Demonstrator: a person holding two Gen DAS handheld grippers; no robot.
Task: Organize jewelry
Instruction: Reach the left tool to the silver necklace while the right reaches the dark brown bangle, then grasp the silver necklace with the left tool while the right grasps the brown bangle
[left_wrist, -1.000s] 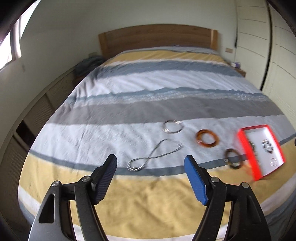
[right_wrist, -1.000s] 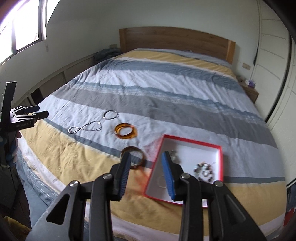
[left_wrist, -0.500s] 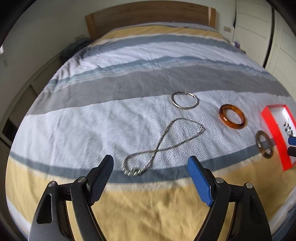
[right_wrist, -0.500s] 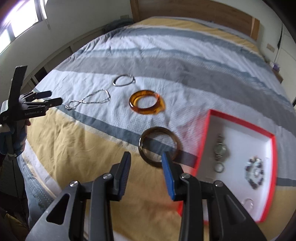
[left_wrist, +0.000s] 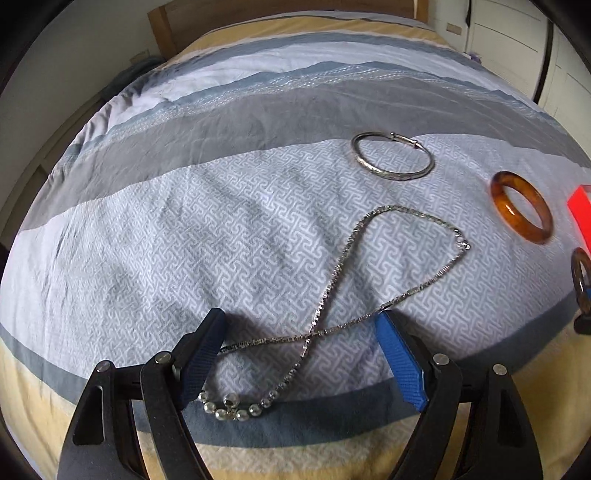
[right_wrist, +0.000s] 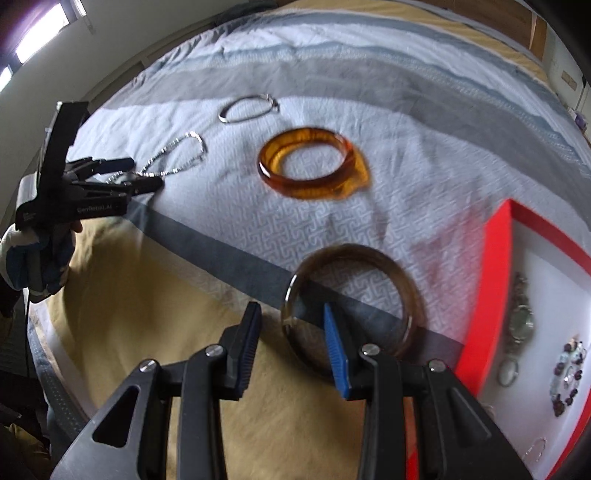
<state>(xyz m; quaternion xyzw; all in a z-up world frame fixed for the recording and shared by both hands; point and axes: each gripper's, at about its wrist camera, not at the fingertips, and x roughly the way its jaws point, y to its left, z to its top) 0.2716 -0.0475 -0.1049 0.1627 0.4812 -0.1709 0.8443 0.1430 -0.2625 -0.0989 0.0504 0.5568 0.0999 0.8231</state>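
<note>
Only the right wrist view shows the red tray (right_wrist: 495, 258) holding jewelry, and the right gripper (right_wrist: 291, 345), partly open, straddling the dark bangle's (right_wrist: 402, 280) near rim, while the left gripper (left_wrist: 301, 360), its jaws just widened and gripping nothing, brackets the silver necklace (left_wrist: 332, 284) on the bedspread (left_wrist: 184, 221).

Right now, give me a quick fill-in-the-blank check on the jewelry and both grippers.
1. The left gripper straddles the silver ____.
2. The right gripper has one finger inside the dark ____.
3. The tray has a ____ rim.
4. The amber bangle lies on the ____.

Missing: necklace; bangle; red; bedspread
</note>
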